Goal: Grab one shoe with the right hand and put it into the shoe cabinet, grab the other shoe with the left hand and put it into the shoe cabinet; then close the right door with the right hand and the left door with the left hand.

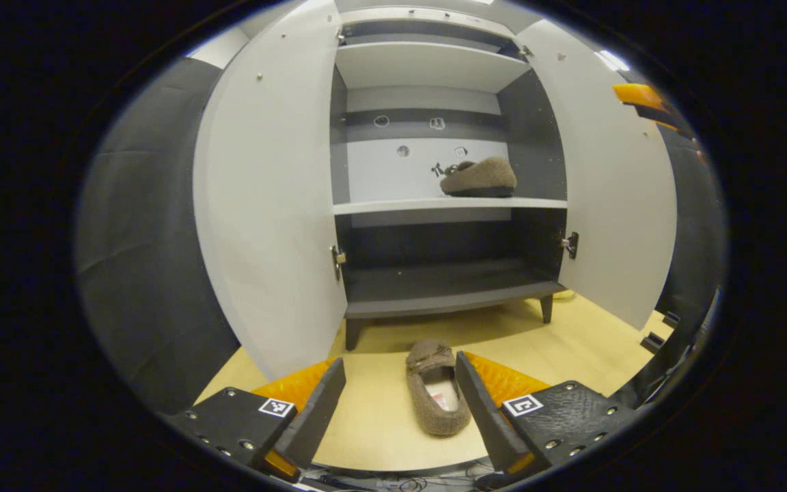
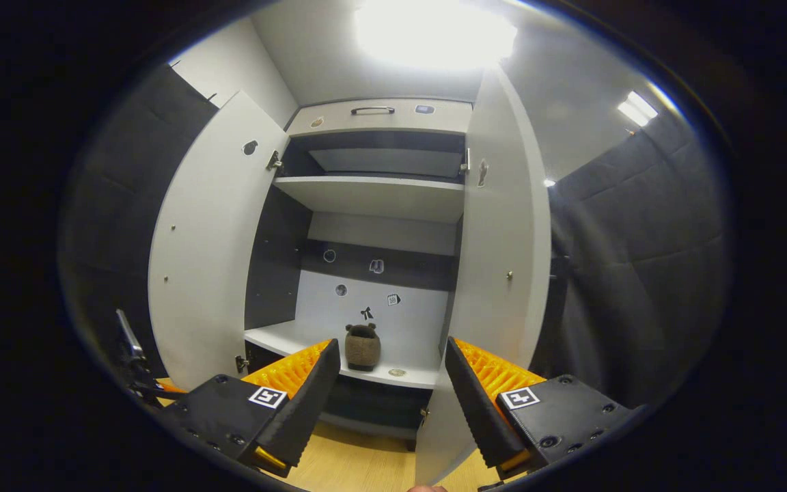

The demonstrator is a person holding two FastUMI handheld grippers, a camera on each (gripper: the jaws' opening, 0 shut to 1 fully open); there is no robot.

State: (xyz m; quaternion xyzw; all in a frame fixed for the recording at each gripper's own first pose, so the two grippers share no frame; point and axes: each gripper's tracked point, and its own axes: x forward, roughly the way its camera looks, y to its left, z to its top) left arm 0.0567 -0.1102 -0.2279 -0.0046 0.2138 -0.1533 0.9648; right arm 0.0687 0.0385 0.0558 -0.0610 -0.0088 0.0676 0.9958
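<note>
The white shoe cabinet (image 1: 448,203) stands with both doors wide open. One brown fuzzy slipper (image 1: 479,178) rests on its middle shelf at the right; the right gripper view shows that slipper (image 2: 363,346) heel-on. The other brown slipper (image 1: 436,387) lies on the wooden floor in front of the cabinet, opening up. My left gripper (image 1: 399,400) hangs open just above the floor, the slipper beside its right finger. My right gripper (image 2: 390,393) is open and empty, held back from the middle shelf. The left door (image 1: 267,205) and right door (image 1: 615,198) swing outward.
Black padded walls (image 1: 141,225) flank the cabinet on both sides. The right door's edge (image 2: 503,273) stands close by the right gripper. Another gripper's tip (image 1: 643,99) pokes in at the upper right of the left gripper view. Light wood floor (image 1: 380,417) spreads before the cabinet.
</note>
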